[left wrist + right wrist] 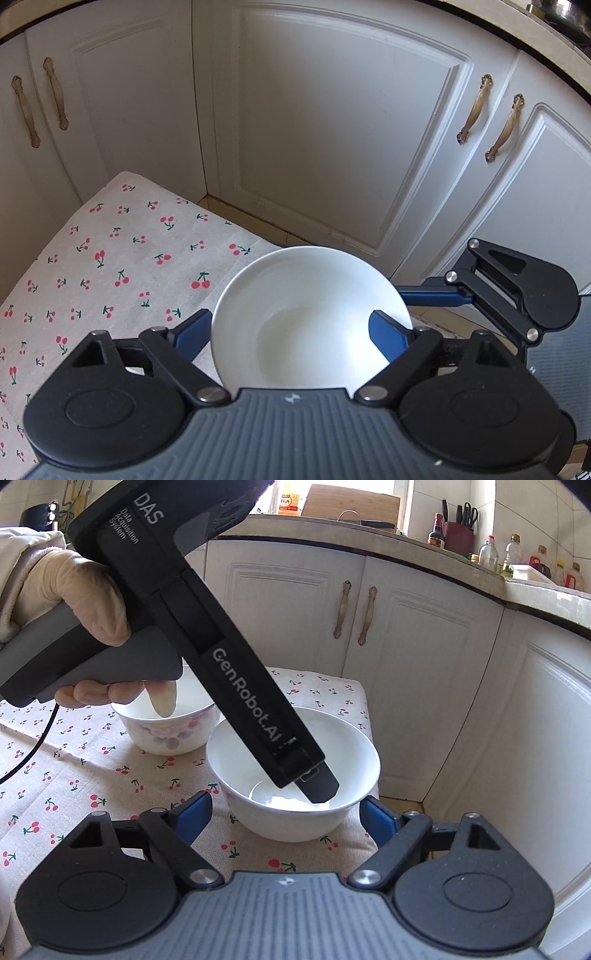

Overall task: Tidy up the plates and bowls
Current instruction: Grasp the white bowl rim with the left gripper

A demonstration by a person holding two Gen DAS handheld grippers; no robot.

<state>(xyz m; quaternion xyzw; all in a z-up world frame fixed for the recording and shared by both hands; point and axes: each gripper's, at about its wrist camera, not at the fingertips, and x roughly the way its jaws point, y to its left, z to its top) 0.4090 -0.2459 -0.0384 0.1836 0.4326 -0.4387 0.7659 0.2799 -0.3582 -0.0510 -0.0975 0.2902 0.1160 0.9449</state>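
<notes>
At the corner of a cherry-print tablecloth [92, 775], a white bowl [295, 775] sits between both grippers. The left gripper [291, 332] has one finger inside the rim and one outside, pinching the wall. The right gripper [284, 812] straddles the bowl, jaws apart; contact unclear. A floral bowl [170, 731] stands behind.

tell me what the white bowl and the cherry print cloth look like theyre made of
White bowl: most likely glazed ceramic or porcelain; the surface is smooth and glossy, with a bright sheen inside and a thin even rim. Cherry print cloth: apparently a thin non-woven or light woven fabric, matte, with a fine dimpled texture and faint fold creases.
</notes>
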